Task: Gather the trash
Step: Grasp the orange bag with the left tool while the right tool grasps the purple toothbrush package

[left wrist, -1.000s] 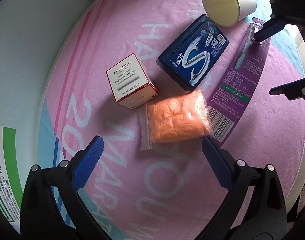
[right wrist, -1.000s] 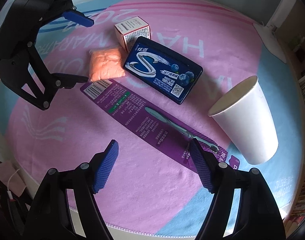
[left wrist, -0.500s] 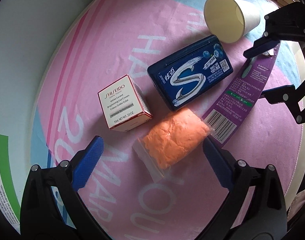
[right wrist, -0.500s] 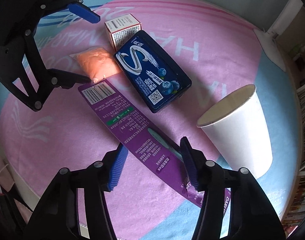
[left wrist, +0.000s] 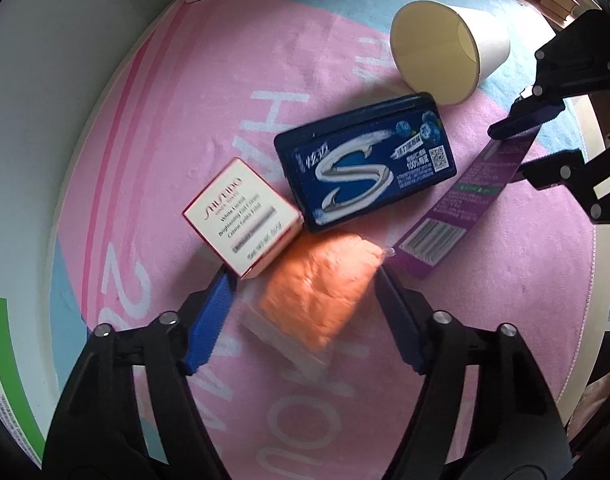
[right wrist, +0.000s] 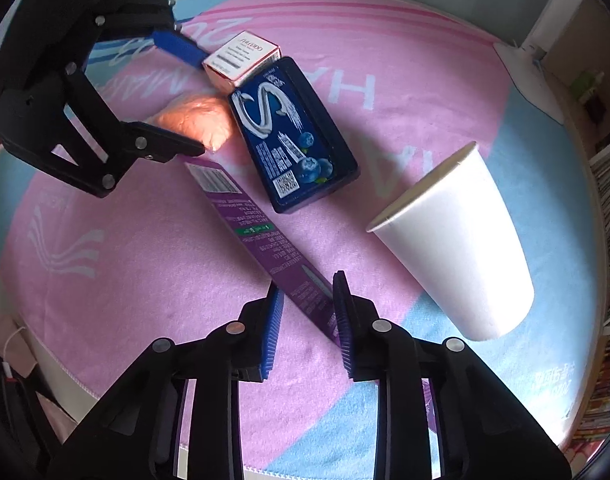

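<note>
Orange-filled clear plastic bag (left wrist: 325, 280) lay on the pink towel (left wrist: 185, 120), between the left gripper (left wrist: 305, 300) jaws, which were closing. Right gripper (right wrist: 307, 312) jaws were closing across the flat purple toothbrush card (right wrist: 261, 236). White paper cup (right wrist: 457, 240) lay nearby.

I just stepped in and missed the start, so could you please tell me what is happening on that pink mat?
A person is collecting trash with two handheld grippers. The left gripper is closing around the orange bag, beside the white cream box. The right gripper is closing on the purple toothbrush card. The blue gum box and the paper cup stand untouched on the pink mat; the cup looks empty.
</note>
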`<action>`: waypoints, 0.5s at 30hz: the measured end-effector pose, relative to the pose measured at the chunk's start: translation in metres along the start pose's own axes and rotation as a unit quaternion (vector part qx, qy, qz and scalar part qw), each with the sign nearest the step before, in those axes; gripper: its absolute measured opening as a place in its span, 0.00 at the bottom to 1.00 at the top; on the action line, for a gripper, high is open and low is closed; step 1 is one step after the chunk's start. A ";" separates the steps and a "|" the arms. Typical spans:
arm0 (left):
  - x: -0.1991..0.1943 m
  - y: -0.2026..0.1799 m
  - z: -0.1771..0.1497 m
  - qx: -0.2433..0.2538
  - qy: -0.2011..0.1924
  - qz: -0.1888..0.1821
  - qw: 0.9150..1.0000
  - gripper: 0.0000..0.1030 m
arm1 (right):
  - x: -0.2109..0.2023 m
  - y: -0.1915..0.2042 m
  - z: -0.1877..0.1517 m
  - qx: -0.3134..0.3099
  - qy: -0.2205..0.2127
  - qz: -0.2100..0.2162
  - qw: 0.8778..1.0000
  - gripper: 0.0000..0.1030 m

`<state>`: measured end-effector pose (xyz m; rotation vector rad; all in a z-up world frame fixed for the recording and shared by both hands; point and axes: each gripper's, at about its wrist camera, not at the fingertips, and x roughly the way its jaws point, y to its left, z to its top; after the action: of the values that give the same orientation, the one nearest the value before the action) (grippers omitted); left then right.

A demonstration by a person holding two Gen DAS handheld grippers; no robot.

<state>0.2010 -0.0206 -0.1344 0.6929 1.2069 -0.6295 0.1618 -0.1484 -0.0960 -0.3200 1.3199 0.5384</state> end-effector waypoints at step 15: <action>-0.017 -0.001 -0.022 -0.017 -0.010 -0.008 1.000 0.25 | -0.010 -0.004 -0.008 0.029 -0.005 0.009 1.000 0.11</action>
<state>0.1823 -0.0032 -0.1227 0.6466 1.2033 -0.6266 0.1563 -0.1578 -0.0882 -0.2574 1.3264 0.5165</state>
